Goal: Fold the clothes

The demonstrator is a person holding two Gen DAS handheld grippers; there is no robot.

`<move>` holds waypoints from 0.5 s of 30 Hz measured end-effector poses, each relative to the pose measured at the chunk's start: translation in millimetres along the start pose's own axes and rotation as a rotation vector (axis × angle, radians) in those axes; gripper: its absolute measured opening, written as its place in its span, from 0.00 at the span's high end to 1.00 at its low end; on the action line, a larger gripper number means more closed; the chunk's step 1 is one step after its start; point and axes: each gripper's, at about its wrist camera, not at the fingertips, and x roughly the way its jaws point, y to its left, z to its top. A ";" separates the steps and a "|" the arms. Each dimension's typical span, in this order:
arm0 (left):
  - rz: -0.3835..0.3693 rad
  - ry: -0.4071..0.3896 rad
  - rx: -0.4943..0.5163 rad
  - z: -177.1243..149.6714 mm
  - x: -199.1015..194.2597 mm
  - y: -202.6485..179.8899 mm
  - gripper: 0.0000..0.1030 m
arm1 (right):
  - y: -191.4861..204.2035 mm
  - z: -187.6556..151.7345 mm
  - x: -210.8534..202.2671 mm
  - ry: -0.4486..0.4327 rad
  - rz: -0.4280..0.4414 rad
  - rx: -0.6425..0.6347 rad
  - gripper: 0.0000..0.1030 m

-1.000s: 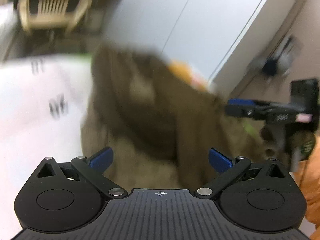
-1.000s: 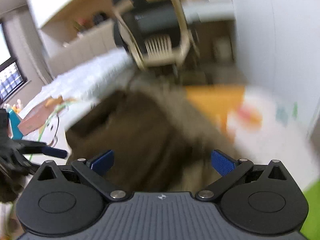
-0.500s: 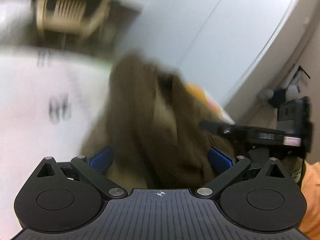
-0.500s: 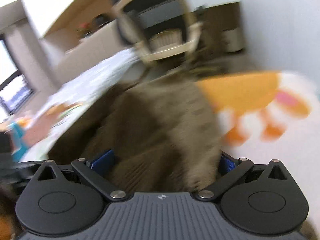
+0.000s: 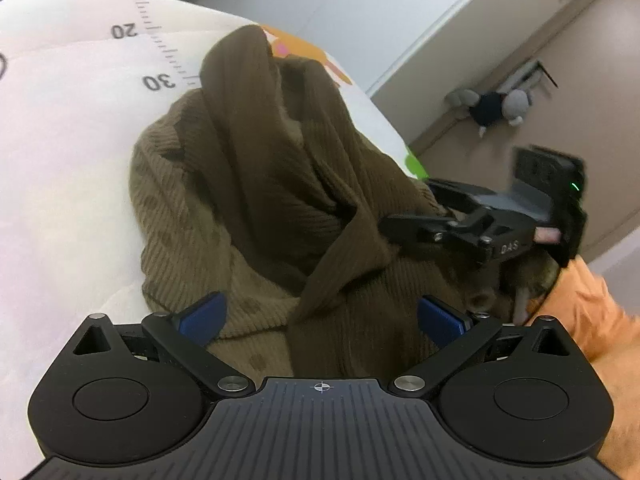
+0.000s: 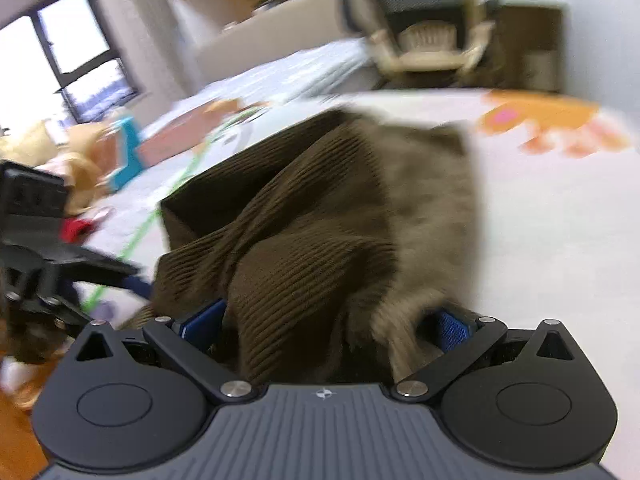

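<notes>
A brown ribbed knit sweater (image 5: 256, 184) lies bunched in a heap on a white padded mat (image 5: 72, 152) printed with a ruler scale reading 20 and 30 and an orange cartoon figure (image 6: 544, 120) at its far edge. My left gripper (image 5: 320, 316) has its blue-padded fingers (image 5: 202, 316) spread wide, the near folds of the sweater lying between them but unclamped. From the left wrist camera I see my right gripper (image 5: 404, 228) reaching in from the right, its black fingers against a raised fold of the knit; whether they pinch it I cannot tell from there. In the right wrist view, which is motion-blurred, the right gripper (image 6: 324, 324) shows both blue pads (image 6: 452, 328) well apart with thick fabric bunched between them. An orange sleeve (image 5: 580, 312) shows at lower right of the left view. A grey stuffed toy (image 5: 492, 106) lies on the floor by the wall, and a beige chair (image 6: 424, 40) stands beyond the mat.
</notes>
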 end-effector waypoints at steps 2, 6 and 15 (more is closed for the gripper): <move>0.001 -0.071 -0.019 8.0 -12.9 -5.8 0.00 | 0.0 -2.0 -34.3 -0.074 -0.047 0.033 0.00; 0.114 -0.183 0.032 30.8 -10.4 -23.9 0.00 | -2.2 -12.1 -73.7 -0.120 0.017 0.158 0.00; 0.267 -0.193 0.018 48.9 10.1 -10.6 0.86 | 24.6 -19.3 4.4 0.055 0.318 0.292 0.15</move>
